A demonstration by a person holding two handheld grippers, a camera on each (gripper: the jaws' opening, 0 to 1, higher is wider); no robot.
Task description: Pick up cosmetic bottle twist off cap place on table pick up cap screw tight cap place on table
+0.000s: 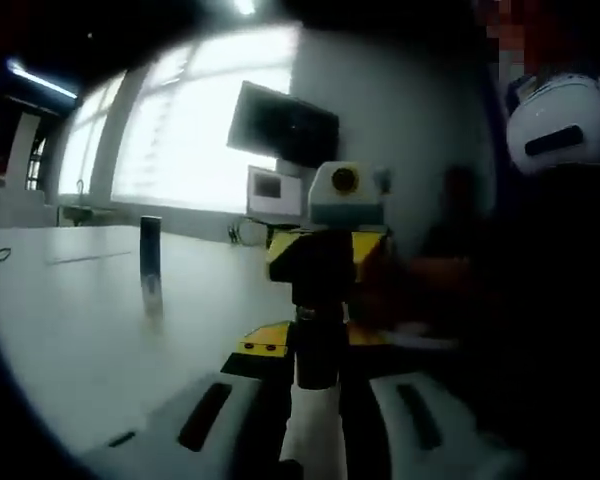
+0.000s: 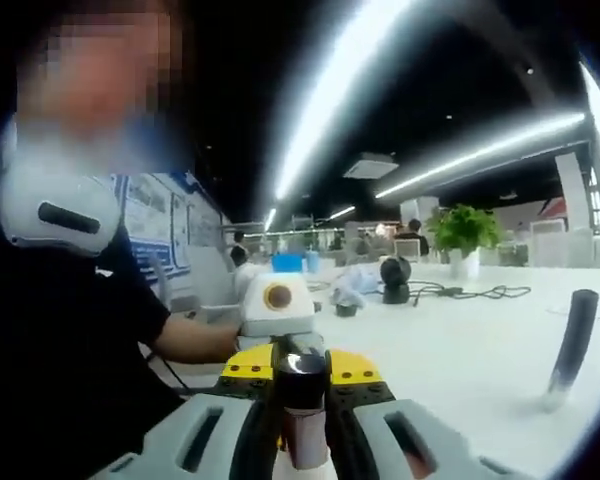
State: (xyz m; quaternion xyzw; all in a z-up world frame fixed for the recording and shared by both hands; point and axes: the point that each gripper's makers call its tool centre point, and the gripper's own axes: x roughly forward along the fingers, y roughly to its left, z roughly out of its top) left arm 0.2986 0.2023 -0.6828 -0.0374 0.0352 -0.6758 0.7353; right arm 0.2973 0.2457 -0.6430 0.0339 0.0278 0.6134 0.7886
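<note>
A cosmetic bottle [image 1: 316, 420] with a pale body and a dark cap [image 1: 318, 345] is held in the air between both grippers. My left gripper [image 1: 315, 385] is shut on the pale body. The right gripper [image 1: 320, 290], yellow and black, faces it and closes on the cap end. In the right gripper view my right gripper [image 2: 302, 400] is shut around the dark, shiny-topped cap [image 2: 302, 378]. The left gripper [image 2: 292, 350] meets it from beyond.
A slim dark tube [image 1: 150, 262] [image 2: 572, 340] stands on the white table [image 1: 70, 330] [image 2: 480, 360]. Cables [image 2: 470, 293], a black round device [image 2: 395, 272] and a potted plant [image 2: 463, 232] sit farther back. A person's dark sleeve [image 2: 70, 330] is close on the left.
</note>
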